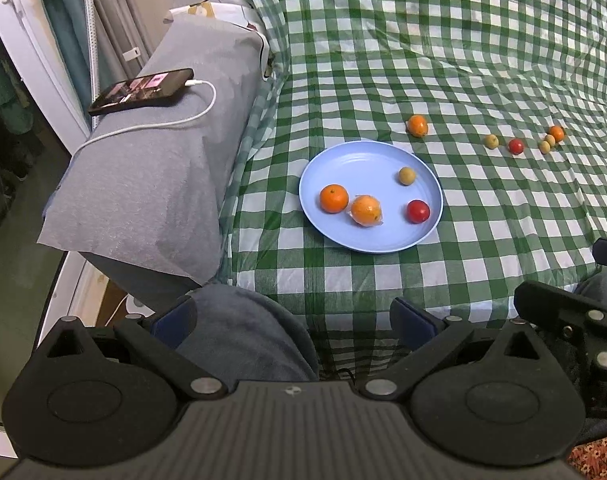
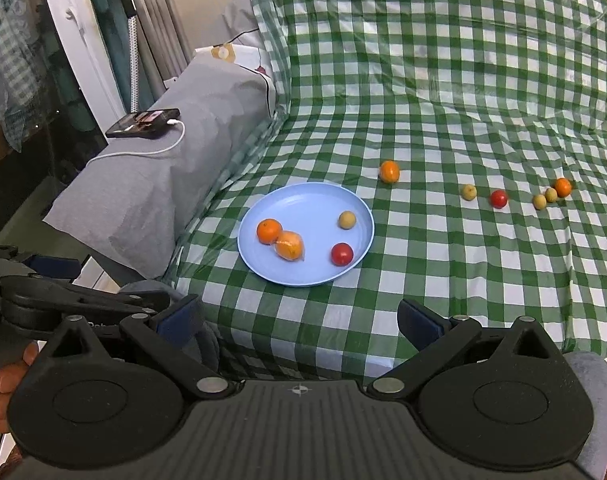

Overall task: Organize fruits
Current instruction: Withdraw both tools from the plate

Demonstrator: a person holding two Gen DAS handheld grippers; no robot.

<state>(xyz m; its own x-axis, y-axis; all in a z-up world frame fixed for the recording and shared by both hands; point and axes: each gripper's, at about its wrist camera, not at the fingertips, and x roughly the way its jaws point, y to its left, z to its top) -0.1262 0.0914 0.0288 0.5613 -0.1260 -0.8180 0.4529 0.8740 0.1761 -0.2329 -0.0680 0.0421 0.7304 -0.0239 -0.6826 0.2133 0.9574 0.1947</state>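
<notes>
On the checked cloth (image 2: pixel 443 272), blue plate (image 2: pixel 263 204) already carrying two oranges, a tomato and a pale round fruit; further right, well apart, loose orange (image 2: pixel 389 171), small yellow fruit (image 2: pixel 468 192), red tomato (image 2: pixel 498 199) and a tight cluster (image 2: pixel 551 194). Left gripper (image 1: pixel 293 320) and right gripper (image 2: pixel 299 320) both spread wide, holding nothing, back from the fruit. Likely trouble: soft, wrinkled bedding letting round fruit roll off when nudged, or a pinch in the cluster catching two pieces.

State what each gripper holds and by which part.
Nothing is held: left gripper and right gripper have open, empty jaws, short of the plate.
</notes>
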